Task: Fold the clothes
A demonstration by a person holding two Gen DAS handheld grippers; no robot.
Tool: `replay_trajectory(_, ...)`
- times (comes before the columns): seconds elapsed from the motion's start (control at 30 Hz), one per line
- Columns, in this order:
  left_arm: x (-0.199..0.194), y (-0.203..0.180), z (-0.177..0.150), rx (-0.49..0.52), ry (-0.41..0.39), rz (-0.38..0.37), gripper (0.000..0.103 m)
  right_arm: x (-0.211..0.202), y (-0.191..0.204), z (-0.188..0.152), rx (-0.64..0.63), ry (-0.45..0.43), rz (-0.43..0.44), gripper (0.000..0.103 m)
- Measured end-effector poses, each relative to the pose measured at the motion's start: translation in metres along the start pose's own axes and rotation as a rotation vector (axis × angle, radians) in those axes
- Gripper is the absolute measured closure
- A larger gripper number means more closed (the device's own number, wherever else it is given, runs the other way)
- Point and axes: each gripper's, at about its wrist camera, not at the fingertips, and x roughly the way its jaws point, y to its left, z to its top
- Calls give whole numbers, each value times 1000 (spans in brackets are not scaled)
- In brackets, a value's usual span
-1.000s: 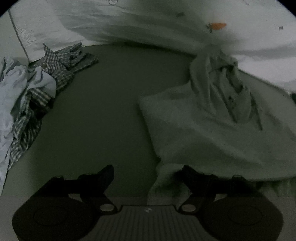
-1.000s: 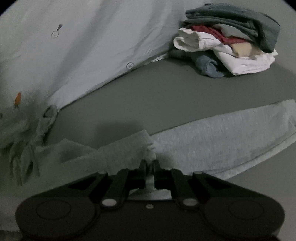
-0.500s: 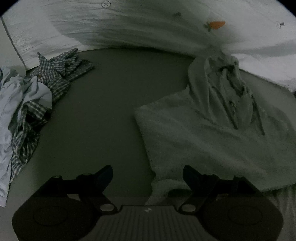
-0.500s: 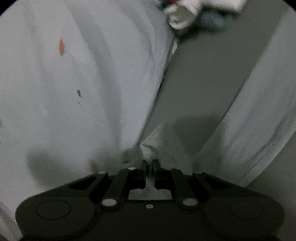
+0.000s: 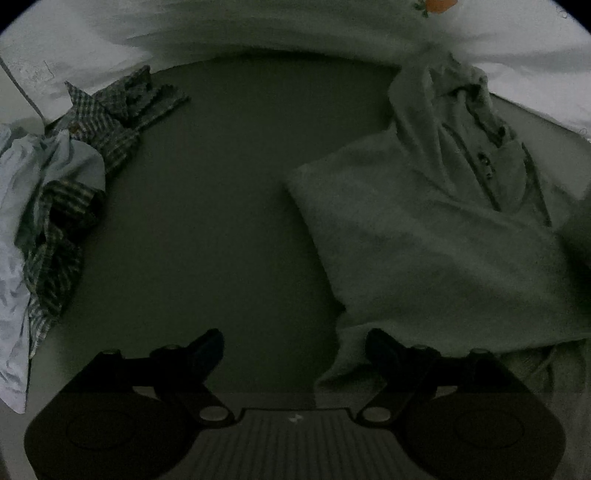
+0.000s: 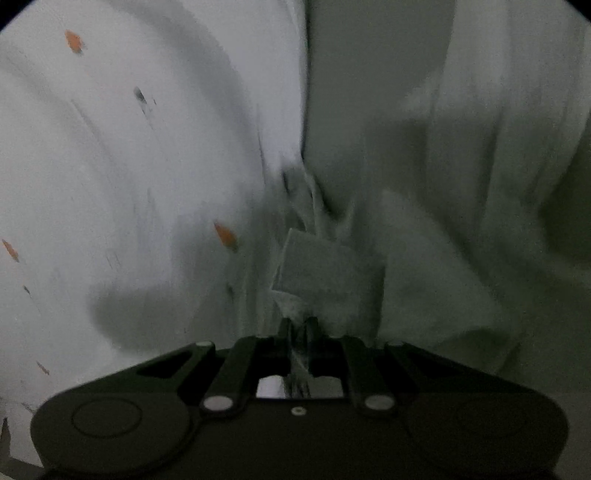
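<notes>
Left claw [image 5: 293, 341]: jaws spread wide and opening further, nothing between them; it points steeply down at the dark bed sheet [image 5: 229, 192].
Grey polo shirt [image 5: 436, 236]: lies on the bed sheet ahead and to the right of the left claw, partly folded, collar and button placket at the far end; its near hem runs under and past the claw's right finger [image 5: 384, 347], with a loose flap just inside that finger. Whether cloth and finger touch cannot be told.
Right claw [image 6: 298, 325]: jaws pressed together, pinching a thin edge of the grey polo shirt [image 6: 328, 273]; a folded corner of the cloth stands up just beyond the fingertips, and more of the shirt spreads off to the right. The picture is blurred.
White duvet [image 6: 129, 155]: printed with small orange marks, fills the space left of the right claw; in the left wrist view it [image 5: 295, 29] lies across the far side, beyond the shirt's collar.
Checked shirt [image 5: 99, 125]: crumpled, far left of the left claw, well apart from the polo shirt.
Pale blue garment [image 5: 22, 206]: bunched against the checked shirt, at the left edge.
</notes>
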Motion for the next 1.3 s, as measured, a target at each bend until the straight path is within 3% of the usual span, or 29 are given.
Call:
replay_trajectory(0.37, 11, 8, 6, 4, 37, -42, 13, 91, -24, -69, 28, 247, -50, 95)
replay_trajectory(0.57, 18, 10, 5, -12, 49, -53, 10, 116, -34, -80, 14, 287, -237, 95)
replay_trajectory(0.63, 19, 9, 3, -25, 46, -47, 10, 119, -31, -81, 5, 291, -264, 93)
replay_trajectory(0.7, 13, 6, 2, -29, 40, -31, 10, 121, -18, -81, -35, 309, -288, 81)
replay_trajectory(0.8, 2, 0, 1, -26, 23, -2, 10, 111, 13, -82, -173, 336, -299, 53)
replay_trajectory(0.9, -17, -10, -2, -37, -18, 26, 10, 82, 45, -85, -411, 326, -308, 39)
replay_trajectory(1.0, -37, -21, -9, -85, -65, 46, 10, 43, 76, -82, -720, 254, -353, 18)
replay_trajectory(1.1, -53, -38, -22, -142, -98, 24, 10, 1, 83, -77, -1020, 125, -433, 2)
replay_trajectory(1.2, -60, -65, -39, -142, -119, -13, 10, -40, 78, -64, -1254, 6, -534, 0)
replay_trajectory(1.3, -62, -99, -61, -129, -133, -32, 10, -73, 61, -38, -1358, -35, -652, 0)
